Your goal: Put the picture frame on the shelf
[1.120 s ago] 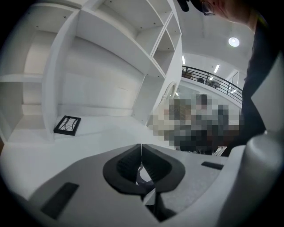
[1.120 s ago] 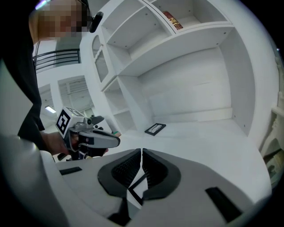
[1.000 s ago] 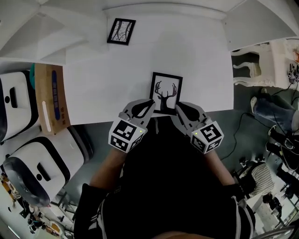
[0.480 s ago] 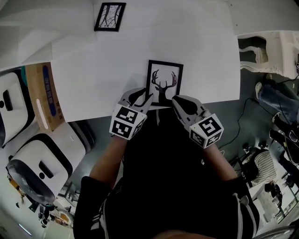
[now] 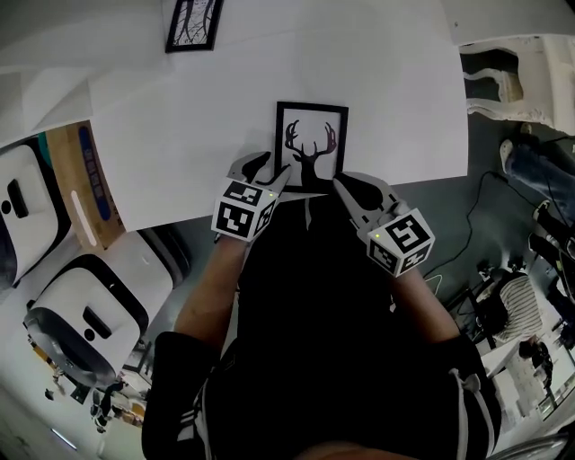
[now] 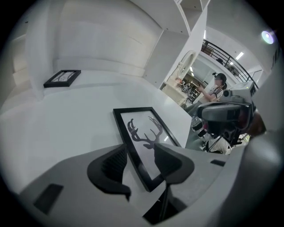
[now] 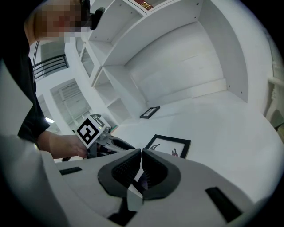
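Note:
The picture frame (image 5: pixel 310 148), black-edged with a deer silhouette, lies flat on the white table (image 5: pixel 180 135) near its front edge. My left gripper (image 5: pixel 268 169) is at the frame's near left corner. Its jaws are opening, and the frame's left edge (image 6: pixel 133 146) runs between the fingers without the pads pressing on it. My right gripper (image 5: pixel 346 186) is at the near right corner, shut, and the frame (image 7: pixel 171 145) disappears between its pads. The white shelf (image 7: pixel 133 40) rises behind the table.
A second black frame (image 5: pixel 191 22) lies at the table's far left. On the floor, a cardboard box (image 5: pixel 85 180) and white machines (image 5: pixel 81 305) stand to the left, a white chair (image 5: pixel 512 76) to the right. A person (image 6: pixel 217 86) stands in the background.
The left jaws have opened off the frame's near left corner. The frame, which overhung the front edge, now rests fully on the table. The right gripper stays shut at its corner.

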{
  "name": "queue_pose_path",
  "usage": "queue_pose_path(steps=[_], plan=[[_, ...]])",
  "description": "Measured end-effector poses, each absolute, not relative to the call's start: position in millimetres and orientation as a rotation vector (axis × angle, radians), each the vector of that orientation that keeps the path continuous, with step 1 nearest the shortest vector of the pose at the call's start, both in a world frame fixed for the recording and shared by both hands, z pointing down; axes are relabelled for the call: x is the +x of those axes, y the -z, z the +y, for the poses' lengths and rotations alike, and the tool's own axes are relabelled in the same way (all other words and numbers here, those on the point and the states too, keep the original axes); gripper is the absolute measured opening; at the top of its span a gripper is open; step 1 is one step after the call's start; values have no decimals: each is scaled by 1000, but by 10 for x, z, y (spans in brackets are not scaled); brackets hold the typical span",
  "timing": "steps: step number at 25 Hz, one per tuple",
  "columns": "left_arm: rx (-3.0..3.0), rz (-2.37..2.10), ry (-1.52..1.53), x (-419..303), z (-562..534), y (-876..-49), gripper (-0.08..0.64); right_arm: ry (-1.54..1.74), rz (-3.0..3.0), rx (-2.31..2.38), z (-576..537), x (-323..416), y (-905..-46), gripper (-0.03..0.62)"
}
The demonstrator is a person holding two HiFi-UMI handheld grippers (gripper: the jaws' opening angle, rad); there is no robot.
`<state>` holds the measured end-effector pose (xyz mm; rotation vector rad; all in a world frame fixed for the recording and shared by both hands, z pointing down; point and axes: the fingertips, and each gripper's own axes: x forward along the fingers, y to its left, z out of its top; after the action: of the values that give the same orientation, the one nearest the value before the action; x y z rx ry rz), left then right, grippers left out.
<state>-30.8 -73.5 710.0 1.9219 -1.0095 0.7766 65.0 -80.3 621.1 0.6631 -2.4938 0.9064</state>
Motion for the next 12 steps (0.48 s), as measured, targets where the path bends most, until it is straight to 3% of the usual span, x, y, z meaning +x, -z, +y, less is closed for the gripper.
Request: queue_pose_path(steps=[12], plan=[[1882, -1009, -835, -297, -771, -7180, 187, -940, -2469, 704, -842, 716, -6162, 21]])
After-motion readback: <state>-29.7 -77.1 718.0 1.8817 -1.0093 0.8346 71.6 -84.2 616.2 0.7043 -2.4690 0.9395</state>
